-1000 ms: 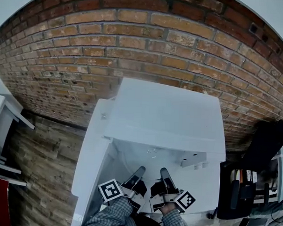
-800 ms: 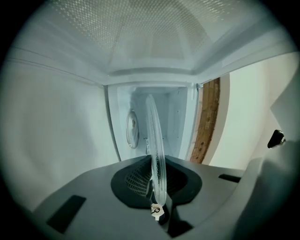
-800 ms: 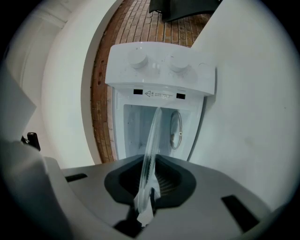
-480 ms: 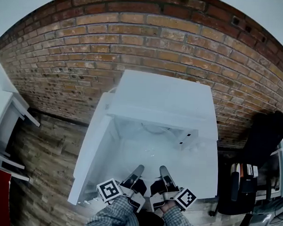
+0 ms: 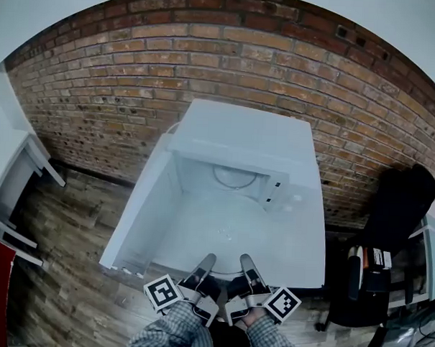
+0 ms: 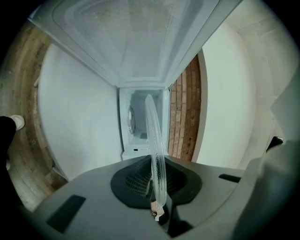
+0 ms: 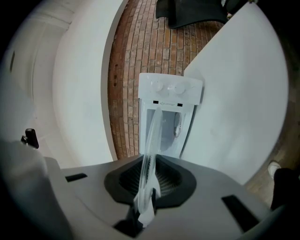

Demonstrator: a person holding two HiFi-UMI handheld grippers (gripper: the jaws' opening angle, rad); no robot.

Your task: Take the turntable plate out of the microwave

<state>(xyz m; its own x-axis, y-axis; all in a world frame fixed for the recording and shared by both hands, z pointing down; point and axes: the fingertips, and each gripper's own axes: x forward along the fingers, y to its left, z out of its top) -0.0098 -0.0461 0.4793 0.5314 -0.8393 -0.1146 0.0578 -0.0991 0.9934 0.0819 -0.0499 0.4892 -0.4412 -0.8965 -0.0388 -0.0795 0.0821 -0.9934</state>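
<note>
Brick wall (image 5: pixel 208 61) fills the background, and a white microwave (image 5: pixel 255 138) stands against it on a white tabletop (image 5: pixel 297 252), with its door (image 5: pixel 141 202) swung open to the left. Wood floor (image 5: pixel 62 270) shows at the left.

The left tool (image 5: pixel 203 268) and the right tool (image 5: pixel 246 268) sit side by side at the near edge of the tabletop, both pointing at the open cavity. Each pinches the near rim of the clear glass plate (image 5: pixel 229 238). In the left gripper view the left tool (image 6: pixel 157 190) has its pads closed on the plate (image 6: pixel 154 140), which is seen edge-on and runs toward the cavity. The right gripper view shows the same for the right tool (image 7: pixel 147 185) and the plate (image 7: pixel 152 136).

A second ago both tools were close under the front of the microwave, and little of the cavity showed. Since then they have drawn back together, grip unchanged. The plate now hangs over the tabletop in front of the opening, clear of the cavity. The cavity lies open to view, with a round ring (image 5: pixel 234 176) inside it.
</note>
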